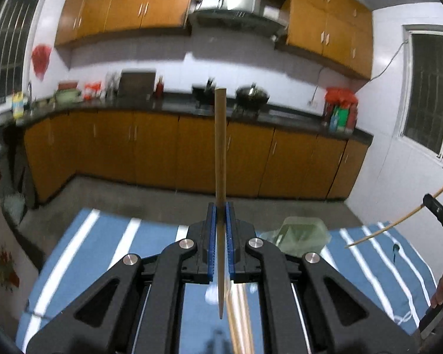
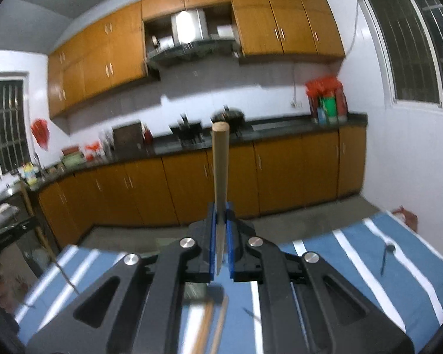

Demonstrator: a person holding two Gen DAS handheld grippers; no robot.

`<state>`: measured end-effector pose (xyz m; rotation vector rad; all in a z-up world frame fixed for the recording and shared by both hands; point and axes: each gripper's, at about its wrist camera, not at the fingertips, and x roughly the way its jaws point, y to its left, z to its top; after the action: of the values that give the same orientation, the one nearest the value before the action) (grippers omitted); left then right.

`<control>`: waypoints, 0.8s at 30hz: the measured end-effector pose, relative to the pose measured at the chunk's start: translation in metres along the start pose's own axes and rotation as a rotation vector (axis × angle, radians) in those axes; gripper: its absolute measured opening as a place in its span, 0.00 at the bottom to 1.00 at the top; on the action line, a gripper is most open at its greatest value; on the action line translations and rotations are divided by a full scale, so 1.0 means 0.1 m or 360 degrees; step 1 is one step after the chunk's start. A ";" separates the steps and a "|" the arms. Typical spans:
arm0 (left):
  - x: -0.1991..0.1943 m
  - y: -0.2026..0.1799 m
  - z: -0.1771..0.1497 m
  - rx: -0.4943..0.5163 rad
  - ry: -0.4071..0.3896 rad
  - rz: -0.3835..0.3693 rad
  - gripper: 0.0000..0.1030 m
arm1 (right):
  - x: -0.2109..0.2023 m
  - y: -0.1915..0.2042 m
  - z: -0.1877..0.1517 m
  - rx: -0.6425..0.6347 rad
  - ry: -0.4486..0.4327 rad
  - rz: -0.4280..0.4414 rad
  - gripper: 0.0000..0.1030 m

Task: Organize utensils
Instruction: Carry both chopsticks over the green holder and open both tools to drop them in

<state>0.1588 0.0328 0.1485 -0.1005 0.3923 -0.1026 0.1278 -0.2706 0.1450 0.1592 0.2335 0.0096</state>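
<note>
Wooden chopstick [image 1: 220,153] clamped in left tool [image 1: 220,206], another chopstick [image 2: 220,171] in right tool [image 2: 220,206]

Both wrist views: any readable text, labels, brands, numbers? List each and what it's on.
None readable.
Bottles on the counter: labels blurred.
Yellow container by the sink: print blurred.
Right gripper's body at the left wrist view's edge: faint marking, too small to read.
</note>
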 end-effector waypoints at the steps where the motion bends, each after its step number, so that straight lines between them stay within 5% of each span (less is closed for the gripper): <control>1: -0.01 -0.06 0.08 0.0014 -0.0041 -0.0009 0.07 | 0.00 0.05 0.10 -0.0002 -0.0038 0.0023 0.08; 9: 0.25 -0.48 0.34 0.0004 -0.0239 -0.0136 0.07 | 0.35 0.37 0.24 -0.0077 -0.0005 0.0133 0.08; 21: 0.94 -0.52 -0.01 -0.0162 -0.0119 -0.0239 0.07 | 1.01 0.46 -0.16 -0.0064 0.0256 0.0161 0.08; 24: 0.98 -0.60 -0.04 -0.0101 -0.0123 -0.0220 0.07 | 1.06 0.45 -0.24 -0.0060 0.0283 0.0161 0.08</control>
<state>0.2421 -0.0382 0.1150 -0.1939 0.3116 -0.2220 0.2263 -0.2195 0.1050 0.1325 0.4026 0.1291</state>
